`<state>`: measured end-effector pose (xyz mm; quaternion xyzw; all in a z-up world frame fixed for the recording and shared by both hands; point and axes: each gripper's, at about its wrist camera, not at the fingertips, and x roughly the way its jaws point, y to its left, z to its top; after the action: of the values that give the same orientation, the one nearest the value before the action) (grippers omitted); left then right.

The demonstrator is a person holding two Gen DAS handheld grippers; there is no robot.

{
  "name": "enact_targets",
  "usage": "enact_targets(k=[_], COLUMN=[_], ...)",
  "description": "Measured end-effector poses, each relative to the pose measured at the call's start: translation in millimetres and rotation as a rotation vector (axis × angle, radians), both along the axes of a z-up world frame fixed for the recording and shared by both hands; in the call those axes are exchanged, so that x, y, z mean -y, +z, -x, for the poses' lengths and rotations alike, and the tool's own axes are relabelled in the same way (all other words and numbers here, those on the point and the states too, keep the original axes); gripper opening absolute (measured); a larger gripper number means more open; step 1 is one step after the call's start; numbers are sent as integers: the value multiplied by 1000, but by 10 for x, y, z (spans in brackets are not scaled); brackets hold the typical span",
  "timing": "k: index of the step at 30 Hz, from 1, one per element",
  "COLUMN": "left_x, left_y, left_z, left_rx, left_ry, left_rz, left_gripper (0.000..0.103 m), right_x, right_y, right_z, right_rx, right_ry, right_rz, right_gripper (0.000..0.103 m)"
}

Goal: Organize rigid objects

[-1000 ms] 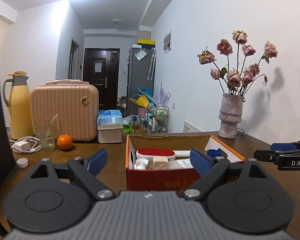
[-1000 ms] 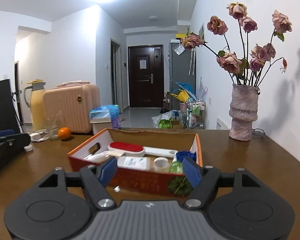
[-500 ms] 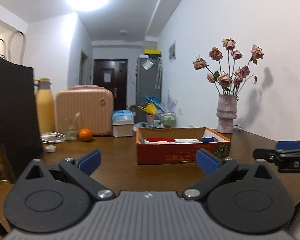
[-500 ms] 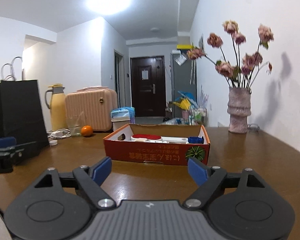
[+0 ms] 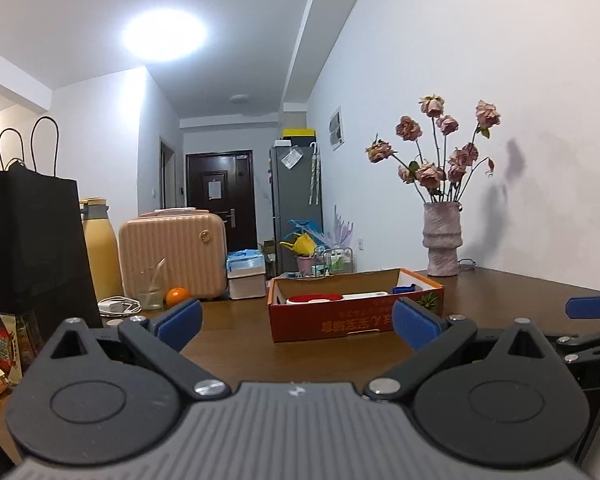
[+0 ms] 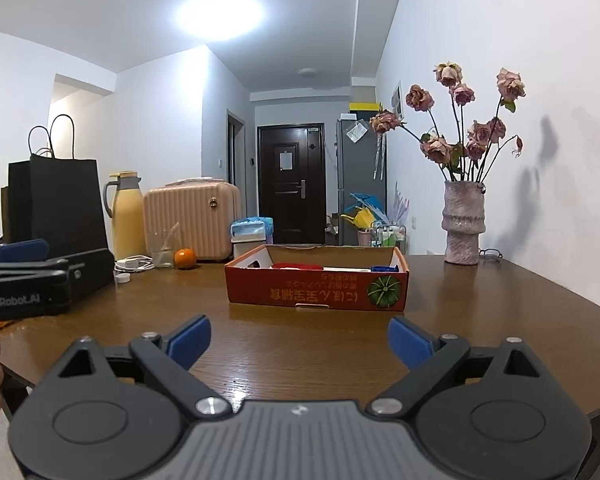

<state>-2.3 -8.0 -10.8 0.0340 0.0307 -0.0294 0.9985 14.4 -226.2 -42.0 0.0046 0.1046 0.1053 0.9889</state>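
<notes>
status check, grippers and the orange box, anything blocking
Left gripper open, empty. Right gripper open, empty, jaws just widened. Orange cardboard box on the table, items inside, clear of both. Nothing in the way.

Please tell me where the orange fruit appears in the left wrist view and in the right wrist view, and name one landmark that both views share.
Left wrist view: the orange sits left of centre, before the pink suitcase, just above the left gripper's blue pad.
Right wrist view: the orange sits left of centre, beside the glass.
Shared landmark: the red cardboard box.
</notes>
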Motion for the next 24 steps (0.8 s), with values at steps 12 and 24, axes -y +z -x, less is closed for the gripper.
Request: enact_targets(k=[12, 24], left_x=[26, 27], left_y=[-20, -45], left_z=[8, 18], left_rx=[-6, -6], left_ry=[-30, -34], left_rz=[1, -20], left_gripper=[103, 103], right_x=[73, 97], right_y=[9, 1], right_z=[61, 95], right_rx=[22, 27], right_ry=[-56, -69], right_rz=[-7, -18], right_gripper=[100, 100])
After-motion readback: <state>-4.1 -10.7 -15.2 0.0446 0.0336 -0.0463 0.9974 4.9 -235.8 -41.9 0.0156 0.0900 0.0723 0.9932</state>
